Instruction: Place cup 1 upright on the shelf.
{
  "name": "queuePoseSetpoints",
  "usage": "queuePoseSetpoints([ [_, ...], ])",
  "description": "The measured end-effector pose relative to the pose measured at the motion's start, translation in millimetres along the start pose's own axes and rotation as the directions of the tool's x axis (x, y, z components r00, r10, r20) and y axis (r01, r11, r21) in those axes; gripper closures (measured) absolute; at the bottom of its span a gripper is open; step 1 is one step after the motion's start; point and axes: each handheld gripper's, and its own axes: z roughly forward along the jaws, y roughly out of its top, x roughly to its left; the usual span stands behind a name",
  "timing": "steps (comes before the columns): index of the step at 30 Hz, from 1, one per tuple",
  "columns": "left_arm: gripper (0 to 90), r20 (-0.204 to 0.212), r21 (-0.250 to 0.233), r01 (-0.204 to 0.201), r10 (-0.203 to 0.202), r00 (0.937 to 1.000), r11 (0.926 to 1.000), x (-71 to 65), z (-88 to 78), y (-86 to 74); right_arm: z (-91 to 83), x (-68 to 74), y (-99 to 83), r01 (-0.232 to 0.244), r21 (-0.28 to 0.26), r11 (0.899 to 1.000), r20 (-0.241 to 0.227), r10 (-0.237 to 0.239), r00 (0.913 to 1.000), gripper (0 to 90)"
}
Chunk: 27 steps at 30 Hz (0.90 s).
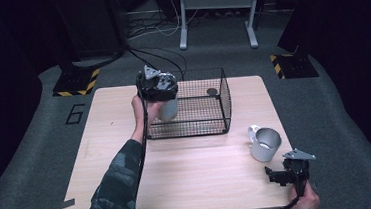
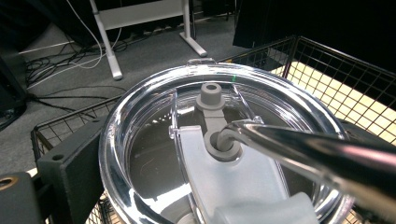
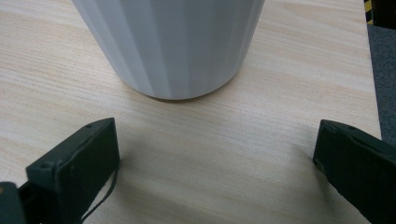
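Observation:
A steel tumbler [image 1: 168, 110] with a clear lid [image 2: 154, 116] and a metal straw [image 2: 303, 149] hangs over the left end of a black wire basket [image 1: 223, 101]. My left gripper [image 1: 158, 86] is shut on it near the top. One black finger [image 2: 65, 168] presses against the lid's rim. A white ribbed mug [image 1: 265, 144] with a handle stands on the table at the right. My right gripper [image 1: 279, 175] sits low just in front of that mug [image 3: 173, 46], open wide, with bare wood between its fingers.
The basket's wire walls [image 2: 327, 70] rise around the tumbler. A small dark round thing [image 1: 212, 91] lies in the basket's far right corner. The wooden table [image 1: 189, 174] ends close to the right of the right gripper. Cables and a desk frame [image 1: 216, 12] lie beyond.

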Motion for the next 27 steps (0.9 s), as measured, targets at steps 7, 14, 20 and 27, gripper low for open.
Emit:
queuePoseSetpoints([
  [7,4.1,-0.007,0.015,0.005,-0.005,1.0,0.9999,0.4,7.3,-4.1,0.0,0.0,0.0,0.0,0.0,1.0,0.0,0.0,1.0,0.0],
  [14,4.1,-0.007,0.033,0.003,-0.003,1.0,0.9995,-0.1,14.6,-8.9,0.0,0.0,0.0,0.0,0.0,1.0,0.0,0.0,1.0,0.0],
  [20,4.1,-0.003,0.04,0.005,-0.005,1.0,0.9992,-2.3,20.5,-11.3,0.0,0.0,0.0,0.0,0.0,1.0,0.0,0.0,1.0,0.0],
  [27,4.0,-0.012,0.052,0.003,-0.002,0.9999,0.9987,-4.0,27.8,-14.6,0.0,0.0,0.0,0.0,0.0,1.0,0.0,0.0,1.0,0.0],
])
